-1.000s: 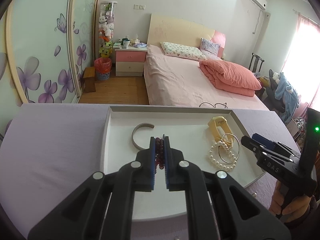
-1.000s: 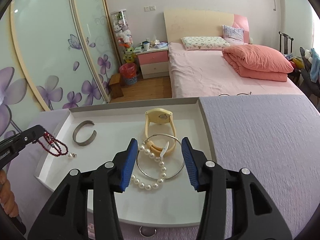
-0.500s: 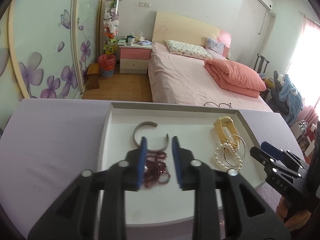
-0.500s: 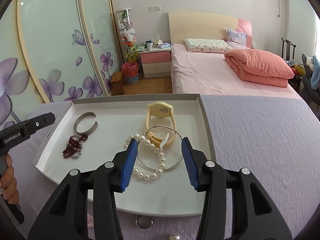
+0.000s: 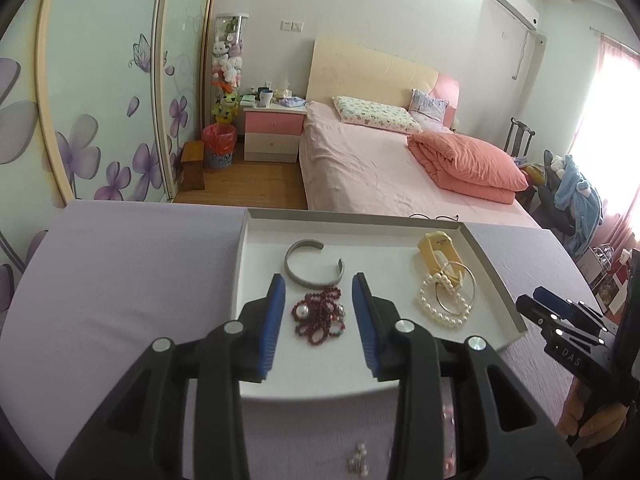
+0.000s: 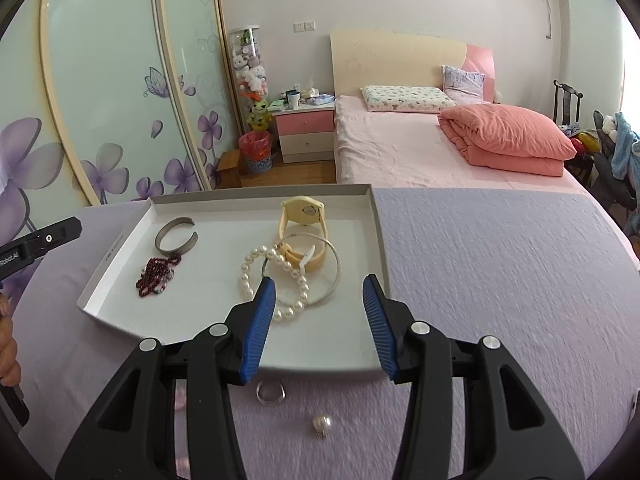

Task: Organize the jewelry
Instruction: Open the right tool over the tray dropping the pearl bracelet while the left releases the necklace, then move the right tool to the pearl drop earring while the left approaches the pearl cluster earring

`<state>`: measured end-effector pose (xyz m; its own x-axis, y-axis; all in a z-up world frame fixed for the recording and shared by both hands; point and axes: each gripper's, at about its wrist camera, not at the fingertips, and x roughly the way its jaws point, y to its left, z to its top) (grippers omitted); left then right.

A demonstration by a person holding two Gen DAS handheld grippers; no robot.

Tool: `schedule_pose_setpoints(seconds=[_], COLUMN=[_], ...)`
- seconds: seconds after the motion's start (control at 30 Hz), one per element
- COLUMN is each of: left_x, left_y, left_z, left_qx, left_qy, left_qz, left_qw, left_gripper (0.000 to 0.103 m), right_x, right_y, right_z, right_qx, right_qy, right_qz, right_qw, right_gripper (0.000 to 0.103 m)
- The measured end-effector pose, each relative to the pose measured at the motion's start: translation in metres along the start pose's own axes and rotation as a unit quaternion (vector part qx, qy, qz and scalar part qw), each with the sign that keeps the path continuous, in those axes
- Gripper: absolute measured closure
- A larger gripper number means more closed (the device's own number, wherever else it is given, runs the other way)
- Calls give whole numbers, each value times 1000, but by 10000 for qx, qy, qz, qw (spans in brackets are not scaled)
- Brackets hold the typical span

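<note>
A white tray (image 5: 256,252) (image 6: 120,248) sits on the purple tabletop. In it lie a dark red bead necklace (image 5: 318,316) (image 6: 156,274), a silver cuff (image 5: 314,266) (image 6: 176,236), a pearl bracelet (image 5: 440,304) (image 6: 276,280), a thin silver bangle (image 6: 332,276) and a yellow watch (image 5: 438,254) (image 6: 302,220). My left gripper (image 5: 319,312) is open, just above the necklace. My right gripper (image 6: 319,316) is open over the tray's near right corner. It also shows at the right edge of the left wrist view (image 5: 560,320).
On the cloth in front of the tray lie a clear ring (image 6: 271,392), a pearl earring (image 6: 322,425) and a small pearl cluster (image 5: 359,458). A pink bed (image 5: 380,168) and a nightstand (image 5: 274,132) stand beyond the table's far edge.
My left gripper opened and let the red bead necklace drop into the tray, then drew back a little. My right gripper stayed open and shifted slightly back.
</note>
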<state>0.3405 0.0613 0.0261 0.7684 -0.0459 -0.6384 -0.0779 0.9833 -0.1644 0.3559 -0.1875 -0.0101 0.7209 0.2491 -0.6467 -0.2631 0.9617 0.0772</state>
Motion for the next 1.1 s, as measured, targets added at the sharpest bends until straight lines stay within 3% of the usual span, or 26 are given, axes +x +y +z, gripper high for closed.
schedule_pose_setpoints(seconds=[0.27,0.7,1.1], left_x=[-36,-62,-66], left_y=[5,6,4], left_z=[-40,-107,-124], left_qx=[98,340,448], left_qy=[-28,178,258], left_qz=[11,-70,-138], left_qw=[9999,9992,9986], left_gripper=[49,23,18], right_x=[-21,-20,-7], right_y=[-7,-10,-8], right_z=[-27,-81,-89], right_qx=[-22,-103,-63], right_qy=[117,725,952], right_qz=[-27,17,-87], right_qw=[9999,9973,9954], right_gripper=[56,56,56])
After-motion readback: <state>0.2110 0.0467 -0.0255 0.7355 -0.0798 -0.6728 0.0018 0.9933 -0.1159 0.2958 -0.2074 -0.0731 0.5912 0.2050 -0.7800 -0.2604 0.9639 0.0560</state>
